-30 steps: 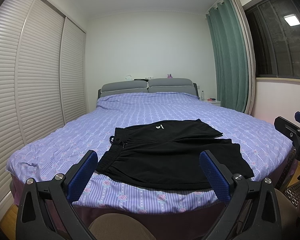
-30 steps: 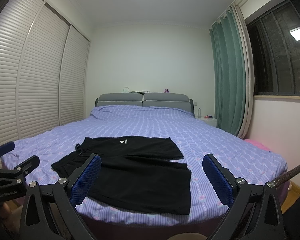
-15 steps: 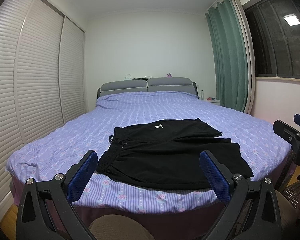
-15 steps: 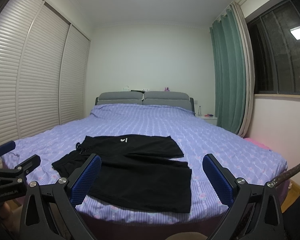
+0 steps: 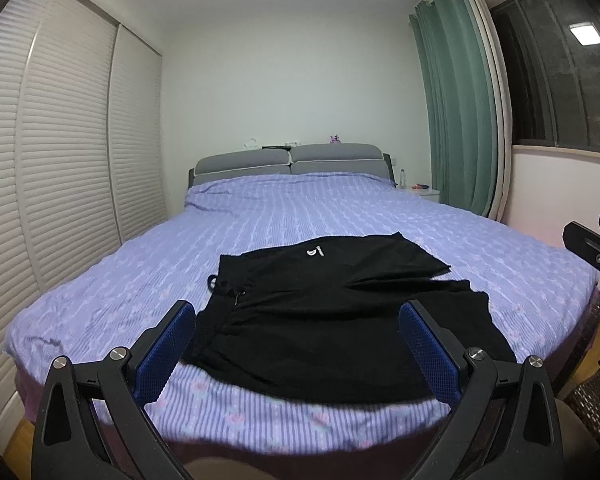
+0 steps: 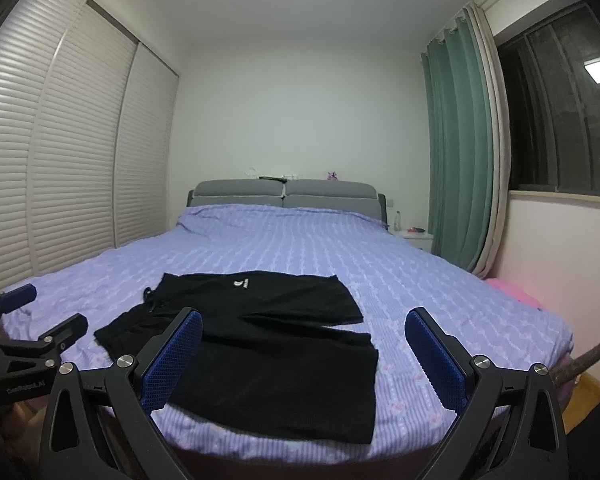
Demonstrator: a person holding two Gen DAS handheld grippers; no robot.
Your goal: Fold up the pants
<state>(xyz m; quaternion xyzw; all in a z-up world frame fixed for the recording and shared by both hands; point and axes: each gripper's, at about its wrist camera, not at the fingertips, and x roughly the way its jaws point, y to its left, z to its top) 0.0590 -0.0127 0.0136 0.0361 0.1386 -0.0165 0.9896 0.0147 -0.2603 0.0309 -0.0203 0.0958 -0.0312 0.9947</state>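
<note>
A pair of black pants (image 5: 332, 312) lies flat on the purple bed (image 5: 300, 216) near its foot, waistband to the left, legs to the right; it also shows in the right wrist view (image 6: 260, 344). A small white logo (image 5: 315, 252) marks the far leg. My left gripper (image 5: 296, 344) is open and empty, held before the bed's foot edge, short of the waistband side. My right gripper (image 6: 304, 356) is open and empty, short of the leg ends. The left gripper also shows in the right wrist view (image 6: 24, 320).
A louvered wardrobe (image 5: 60, 184) runs along the left wall. A grey headboard (image 5: 288, 162) stands at the far end. A green curtain (image 5: 456, 120), a window and a nightstand (image 5: 424, 190) are on the right. A pink item (image 6: 512, 292) lies beside the bed.
Both grippers have moved slightly closer to the bed's foot; the pants look a little larger. Both stay open and the pants have not moved.
</note>
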